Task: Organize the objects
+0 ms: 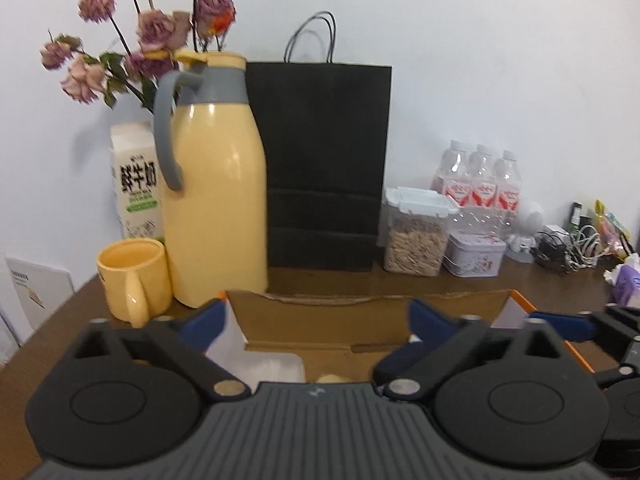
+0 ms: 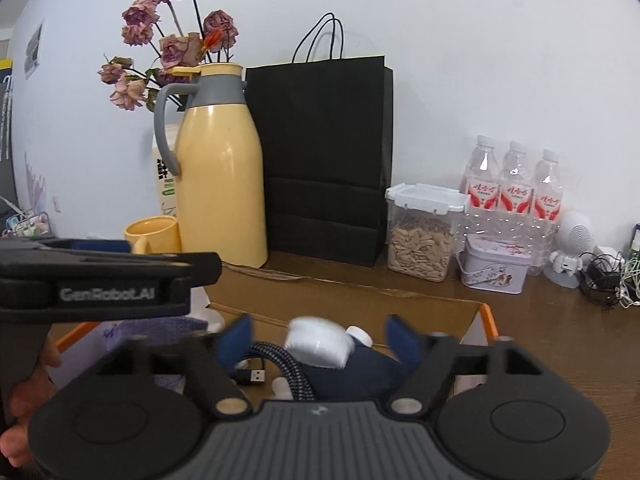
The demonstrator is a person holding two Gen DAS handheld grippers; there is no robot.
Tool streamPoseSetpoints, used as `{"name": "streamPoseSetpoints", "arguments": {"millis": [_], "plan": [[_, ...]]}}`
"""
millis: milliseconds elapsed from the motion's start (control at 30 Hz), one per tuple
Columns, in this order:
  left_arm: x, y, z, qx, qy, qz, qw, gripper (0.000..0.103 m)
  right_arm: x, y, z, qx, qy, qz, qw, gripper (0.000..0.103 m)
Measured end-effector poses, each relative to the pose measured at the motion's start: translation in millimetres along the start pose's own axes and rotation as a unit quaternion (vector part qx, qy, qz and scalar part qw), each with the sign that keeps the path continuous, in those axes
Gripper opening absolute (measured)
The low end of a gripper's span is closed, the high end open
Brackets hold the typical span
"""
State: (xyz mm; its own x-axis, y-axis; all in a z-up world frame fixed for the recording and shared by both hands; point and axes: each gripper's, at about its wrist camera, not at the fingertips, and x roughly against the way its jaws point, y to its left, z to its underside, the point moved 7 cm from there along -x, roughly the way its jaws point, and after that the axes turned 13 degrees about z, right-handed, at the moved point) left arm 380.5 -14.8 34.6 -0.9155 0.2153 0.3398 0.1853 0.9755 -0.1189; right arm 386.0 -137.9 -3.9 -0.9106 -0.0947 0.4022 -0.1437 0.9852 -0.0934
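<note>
An open cardboard box (image 1: 320,330) with orange edges lies on the brown table right under both grippers. My left gripper (image 1: 320,320) hangs over its left half, jaws wide open and nothing between the blue pads. My right gripper (image 2: 320,340) is open above the box's (image 2: 486,320) right half. Below and between its pads lie a blurred white object (image 2: 318,346), a dark blue cloth item (image 2: 360,374) and a braided cable (image 2: 280,362) with a USB plug; the pads touch none of them. The left gripper (image 2: 100,246) shows side-on at the left, with a hand (image 2: 24,404) on it.
Along the wall stand a yellow thermos jug (image 1: 216,200), a yellow mug (image 1: 134,276), a milk carton (image 1: 136,184), dried flowers (image 1: 152,28), a black paper bag (image 1: 324,168), a seed container (image 1: 416,236), a tin (image 1: 474,254), three water bottles (image 1: 480,180) and tangled cables (image 1: 568,248).
</note>
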Motion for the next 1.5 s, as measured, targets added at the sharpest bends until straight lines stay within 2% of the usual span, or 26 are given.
{"name": "streamPoseSetpoints", "arguments": {"millis": [67,100,467,667,833,1000,1200,1500], "plan": [[0.6,2.3,-0.9,0.001,-0.003,-0.008,1.0,0.103,-0.4,-1.4,0.3,-0.003,0.002,0.002,1.0,0.102],[0.0,3.4,-1.1,0.003,-0.003,-0.01,0.9999,0.103,-0.6,-1.9,0.5,-0.005,0.002,0.003,1.0,0.103],[5.5,9.1,-3.8,0.011,-0.001,-0.019,0.9998,0.103,2.6,-4.4,-1.2,-0.007,0.005,0.007,1.0,0.103],[42.1,-3.8,-15.1,-0.006,-0.029,-0.002,0.9996,0.103,31.9,-9.6,-12.6,-0.011,-0.015,0.02,1.0,0.103],[76.1,-14.4,-10.5,-0.014,-0.029,0.003,0.9995,0.103,71.1,-12.1,-14.0,-0.007,-0.029,0.035,0.999,0.103],[113.1,-15.6,-0.6,-0.008,-0.03,-0.003,0.9995,0.103,113.6,-8.9,-0.9,0.001,-0.034,0.034,0.999,0.103],[153.5,-15.1,17.9,-0.002,-0.016,-0.01,0.9998,0.103,153.6,-8.8,24.2,-0.005,-0.019,0.034,0.999,0.103],[192.2,-16.5,60.4,0.001,0.018,-0.023,0.9996,0.103,190.6,-7.9,60.9,-0.021,0.009,0.027,0.999,0.103]]}}
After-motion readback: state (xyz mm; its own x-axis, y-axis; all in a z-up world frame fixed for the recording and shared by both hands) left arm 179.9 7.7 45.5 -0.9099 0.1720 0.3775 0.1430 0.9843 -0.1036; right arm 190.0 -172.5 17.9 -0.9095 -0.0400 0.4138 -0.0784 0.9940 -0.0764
